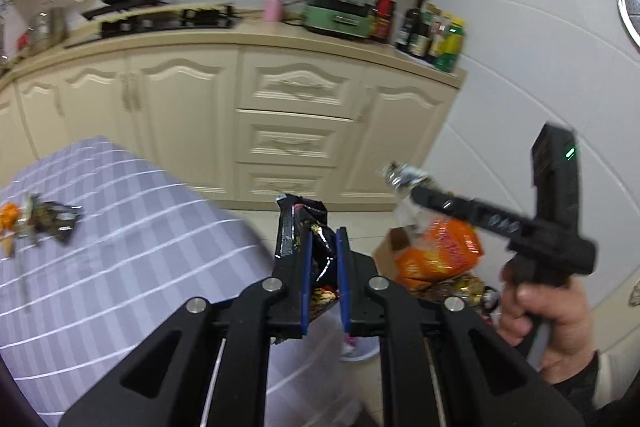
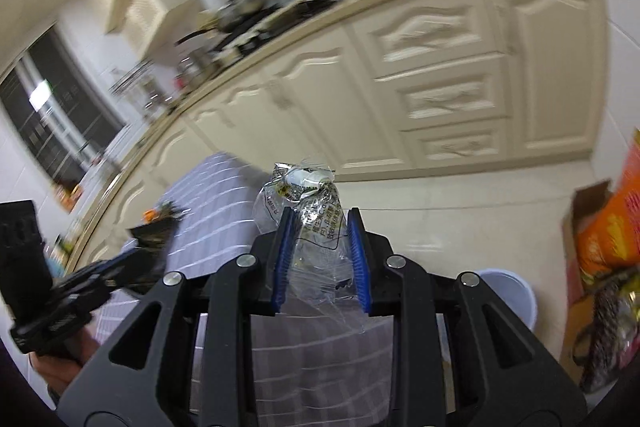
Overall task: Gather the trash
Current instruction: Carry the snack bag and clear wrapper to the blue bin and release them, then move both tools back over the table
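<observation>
My left gripper is shut on a crumpled black snack wrapper that sticks up between its blue pads. It hangs past the edge of the table, which has a purple checked cloth. My right gripper is shut on a clear plastic wrapper with printed text. In the left wrist view the right gripper hangs over a cardboard box stuffed with orange bags. More wrappers lie on the cloth at the left.
Cream kitchen cabinets stand behind, with a stove, a green appliance and bottles on the counter. A pale round bucket stands on the floor beside the box. A hand grips the right gripper's handle.
</observation>
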{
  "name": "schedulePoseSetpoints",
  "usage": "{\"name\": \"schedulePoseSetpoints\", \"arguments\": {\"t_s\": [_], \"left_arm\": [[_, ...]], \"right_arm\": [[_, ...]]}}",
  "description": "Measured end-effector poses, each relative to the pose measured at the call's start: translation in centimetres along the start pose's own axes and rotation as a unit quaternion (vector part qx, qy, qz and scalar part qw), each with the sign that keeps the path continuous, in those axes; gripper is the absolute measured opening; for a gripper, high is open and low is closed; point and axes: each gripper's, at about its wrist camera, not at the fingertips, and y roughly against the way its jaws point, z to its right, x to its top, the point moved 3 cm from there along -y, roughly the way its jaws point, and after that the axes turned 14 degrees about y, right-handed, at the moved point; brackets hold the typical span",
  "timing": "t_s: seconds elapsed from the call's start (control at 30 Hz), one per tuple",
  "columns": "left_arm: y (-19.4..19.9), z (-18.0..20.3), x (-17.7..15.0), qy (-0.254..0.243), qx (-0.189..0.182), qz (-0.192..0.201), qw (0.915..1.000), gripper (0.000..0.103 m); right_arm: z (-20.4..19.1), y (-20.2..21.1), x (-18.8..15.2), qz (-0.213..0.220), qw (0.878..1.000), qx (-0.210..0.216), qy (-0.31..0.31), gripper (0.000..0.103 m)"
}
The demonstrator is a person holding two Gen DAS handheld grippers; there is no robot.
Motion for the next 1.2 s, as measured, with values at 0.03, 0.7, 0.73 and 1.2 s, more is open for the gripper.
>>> {"name": "schedulePoseSetpoints", "arguments": {"t_s": [0.03,0.7,0.73,1.2], "left_arm": [[-0.7,0.6,-0.1,-0.001,-0.003,-0.004,1.0,0.01],[-22.9,5.2,-9.3,0.059,-0.011,-0.245,0.9676,0.012],[-23.8,5.0,-9.5,0.066,-0.006,-0.249,0.9663,0.012],[-21.0,5.6,-7.1,0.024,0.071,-0.176,0.9814,0.093]], "right_arm": [[1.1,0.1,-0.3,-0.002,1.0,-0.011,-0.007,0.027],[15.3,-5.7,-10.5,-0.107,0.978,-0.081,-0.16,0.028],[15.7,-6.0,-10.8,-0.107,0.976,-0.081,-0.173,0.028],[16.9,-5.1,-11.6,-0.099,0.968,-0.117,-0.197,0.097]]}}
